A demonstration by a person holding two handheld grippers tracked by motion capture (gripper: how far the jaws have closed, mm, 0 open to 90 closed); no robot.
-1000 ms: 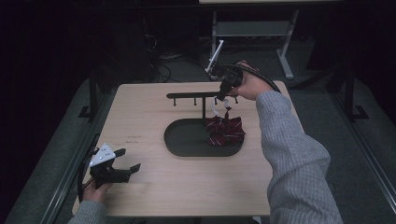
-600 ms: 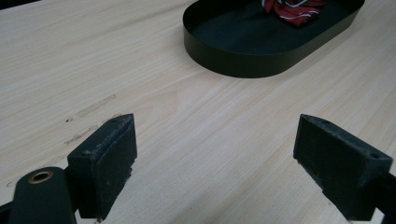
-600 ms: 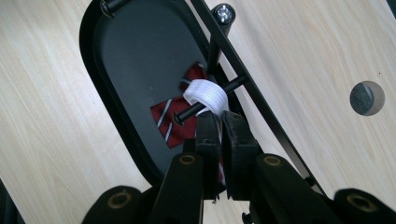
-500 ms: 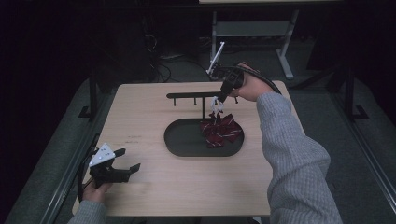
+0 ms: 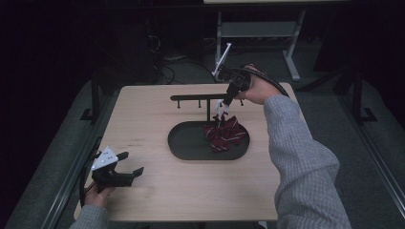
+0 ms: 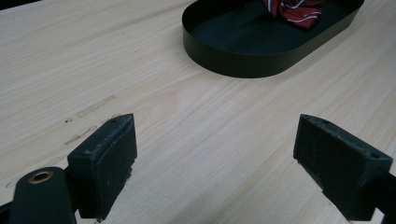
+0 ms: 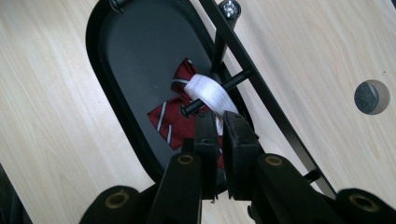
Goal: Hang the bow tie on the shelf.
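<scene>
At about 7 o'clock on the table (image 5: 157,200), nearest the person, the left gripper (image 6: 215,154) rests with its jaws wide apart and nothing between them, well clear of the work.

Toward 1 o'clock the right gripper (image 7: 219,135) reaches down over the black oval tray (image 5: 184,148). Its jaws have just been opening slightly, yet the white elastic band (image 7: 210,95) sits between the pads, seemingly pinched. That band is looped over a peg (image 7: 219,91) of the black rack (image 5: 196,98), and the red striped bow tie (image 5: 224,136) hangs from it with its lower part lying in the tray.

The risk is that the loop sits close to the peg's tip: a backward tug as the jaws release could drag it off, dropping the tie into the tray. A pad snagging the elastic could also tilt the light rack.
</scene>
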